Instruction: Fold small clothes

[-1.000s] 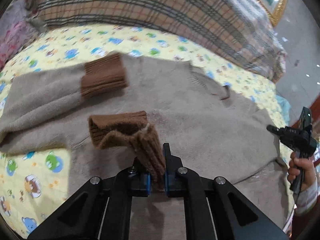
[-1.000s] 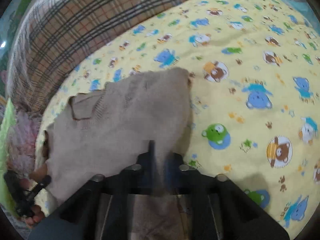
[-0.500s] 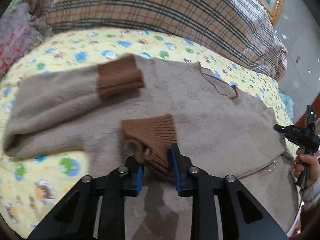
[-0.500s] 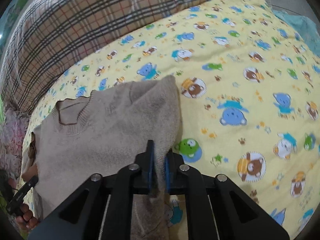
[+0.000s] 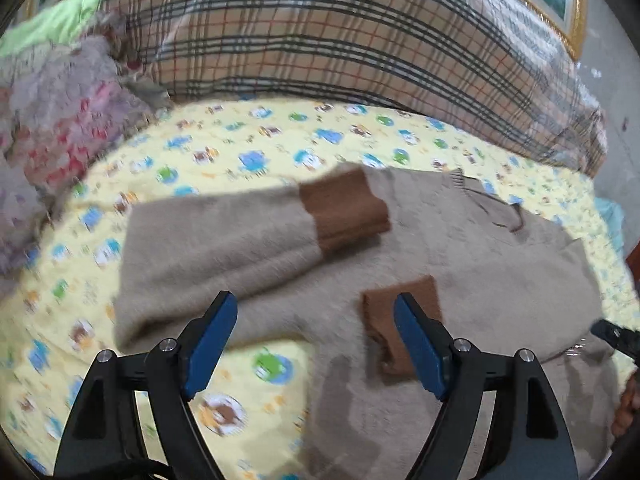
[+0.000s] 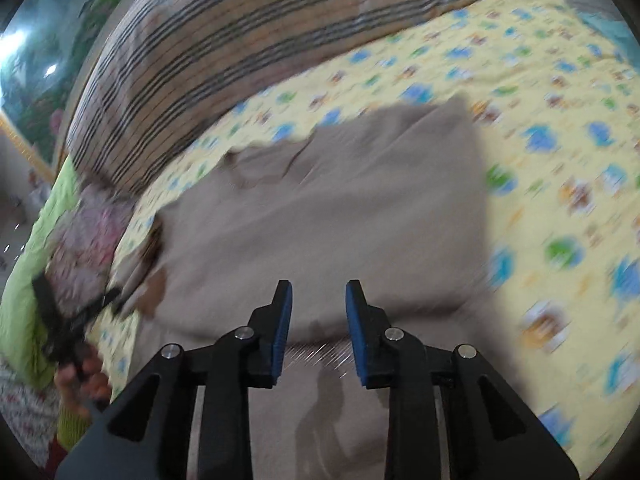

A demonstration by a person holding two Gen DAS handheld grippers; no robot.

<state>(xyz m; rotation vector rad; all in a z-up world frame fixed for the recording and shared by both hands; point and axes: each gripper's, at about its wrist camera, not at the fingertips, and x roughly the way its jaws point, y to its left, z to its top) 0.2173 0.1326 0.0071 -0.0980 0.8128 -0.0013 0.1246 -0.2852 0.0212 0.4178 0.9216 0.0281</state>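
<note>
A small beige knit sweater (image 5: 472, 264) with brown cuffs lies on the yellow cartoon-print bedsheet (image 5: 248, 152). One sleeve is folded across the chest, its brown cuff (image 5: 344, 208) on the body. The other brown cuff (image 5: 400, 320) lies on the body by my left gripper's right finger. My left gripper (image 5: 316, 332) is open wide and empty above the sweater's edge. In the right wrist view the sweater (image 6: 340, 208) lies flat and my right gripper (image 6: 318, 320) is open and empty just above it.
A plaid pillow (image 5: 340, 36) lies along the far side of the bed. A pink fluffy blanket (image 5: 52, 120) and green cloth (image 6: 24, 264) lie at the left. The other hand-held gripper shows at the edge of each view.
Both grippers have opened and let go of the sweater. The left one released the brown cuff, which now lies on the body, and drew back to the left. The right one released the beige edge.
</note>
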